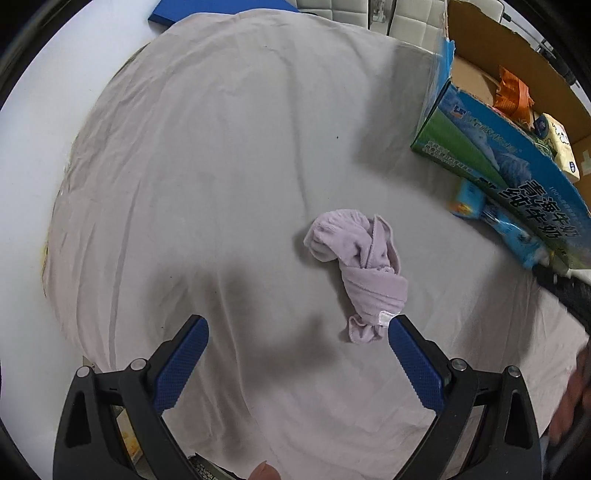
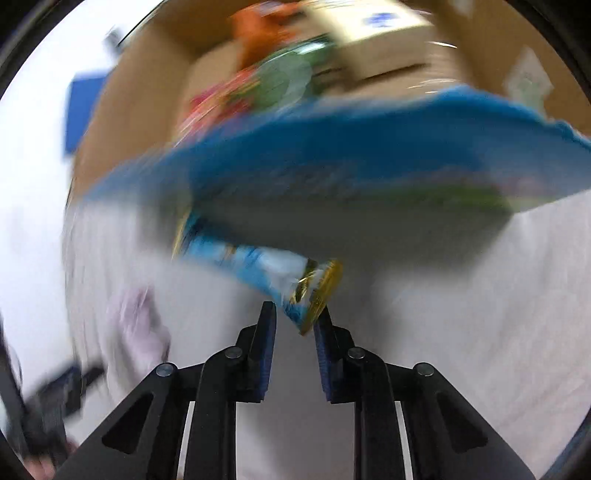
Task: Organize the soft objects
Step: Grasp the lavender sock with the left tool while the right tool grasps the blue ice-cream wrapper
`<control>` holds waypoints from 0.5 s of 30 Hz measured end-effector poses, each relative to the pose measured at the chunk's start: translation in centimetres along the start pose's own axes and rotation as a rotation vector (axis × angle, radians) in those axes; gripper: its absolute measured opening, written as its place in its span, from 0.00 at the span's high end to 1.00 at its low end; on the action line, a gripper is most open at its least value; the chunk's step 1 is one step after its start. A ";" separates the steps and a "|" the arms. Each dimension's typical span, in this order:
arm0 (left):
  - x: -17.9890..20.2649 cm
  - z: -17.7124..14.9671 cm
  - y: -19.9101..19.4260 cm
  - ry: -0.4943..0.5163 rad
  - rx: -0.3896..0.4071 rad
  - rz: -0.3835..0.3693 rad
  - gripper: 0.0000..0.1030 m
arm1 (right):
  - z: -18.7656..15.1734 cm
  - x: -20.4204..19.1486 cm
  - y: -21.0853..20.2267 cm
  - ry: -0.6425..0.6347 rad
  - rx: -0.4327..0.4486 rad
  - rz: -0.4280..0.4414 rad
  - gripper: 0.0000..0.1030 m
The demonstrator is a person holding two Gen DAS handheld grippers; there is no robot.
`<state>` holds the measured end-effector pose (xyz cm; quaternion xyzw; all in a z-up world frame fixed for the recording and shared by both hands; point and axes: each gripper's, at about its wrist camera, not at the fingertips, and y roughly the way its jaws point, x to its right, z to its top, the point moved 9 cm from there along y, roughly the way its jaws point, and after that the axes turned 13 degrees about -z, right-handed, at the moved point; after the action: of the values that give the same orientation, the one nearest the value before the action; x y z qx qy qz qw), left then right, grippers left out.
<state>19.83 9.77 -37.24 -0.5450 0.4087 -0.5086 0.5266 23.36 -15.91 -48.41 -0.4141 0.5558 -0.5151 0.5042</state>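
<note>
A crumpled lilac cloth [image 1: 358, 258] lies on the pale sheet [image 1: 221, 147]. My left gripper [image 1: 297, 321] hangs open above the sheet, pointing down, its right fingertip just beside the cloth's lower end and nothing between the pads. In the blurred right wrist view, my right gripper [image 2: 295, 310] has its jaws drawn narrow around the gold sealed end of a blue packet [image 2: 251, 266], which lies against the foot of the blue-green carton [image 2: 332, 158]. The same packet [image 1: 509, 229] shows at the right of the left wrist view. The lilac cloth [image 2: 136, 325] is a smear at the lower left.
The blue-green printed carton [image 1: 498, 155] leans along the right side of the sheet. Behind it an open cardboard box [image 1: 517, 48] holds orange and yellow packs. A blue board [image 1: 221, 7] lies at the far edge. A blurred hand [image 1: 576, 387] is at the right.
</note>
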 end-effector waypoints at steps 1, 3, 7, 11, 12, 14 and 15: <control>0.1 0.0 0.1 0.001 -0.004 -0.004 0.03 | -0.8 -0.6 -0.4 -0.033 -0.003 0.006 0.78; 0.1 0.2 0.3 0.003 -0.006 -0.010 0.03 | -1.6 -0.7 -0.6 -0.080 -0.019 -0.054 0.66; 0.1 0.5 1.2 -0.002 -0.021 -0.017 0.03 | 0.0 -1.8 -1.0 -0.224 0.076 -0.232 0.52; -0.4 0.6 2.1 0.000 -0.039 -0.007 0.03 | 2.0 -5.0 1.4 -0.370 0.081 -0.307 0.52; -0.4 0.6 2.3 0.000 -0.043 -0.006 0.03 | 2.1 -5.9 2.5 -0.418 0.069 -0.328 0.52; -0.9 0.5 2.5 -0.001 -0.050 0.002 0.03 | 1.8 -7.4 4.8 -0.488 0.026 -0.354 0.52; -1.1 0.4 2.5 -0.002 -0.052 0.004 0.03 | 1.5 -7.9 5.5 -0.503 0.005 -0.349 0.52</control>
<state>20.27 10.59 -39.86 -0.5581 0.4224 -0.4964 0.5135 26.37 -7.73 -52.79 -0.6167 0.3324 -0.4768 0.5309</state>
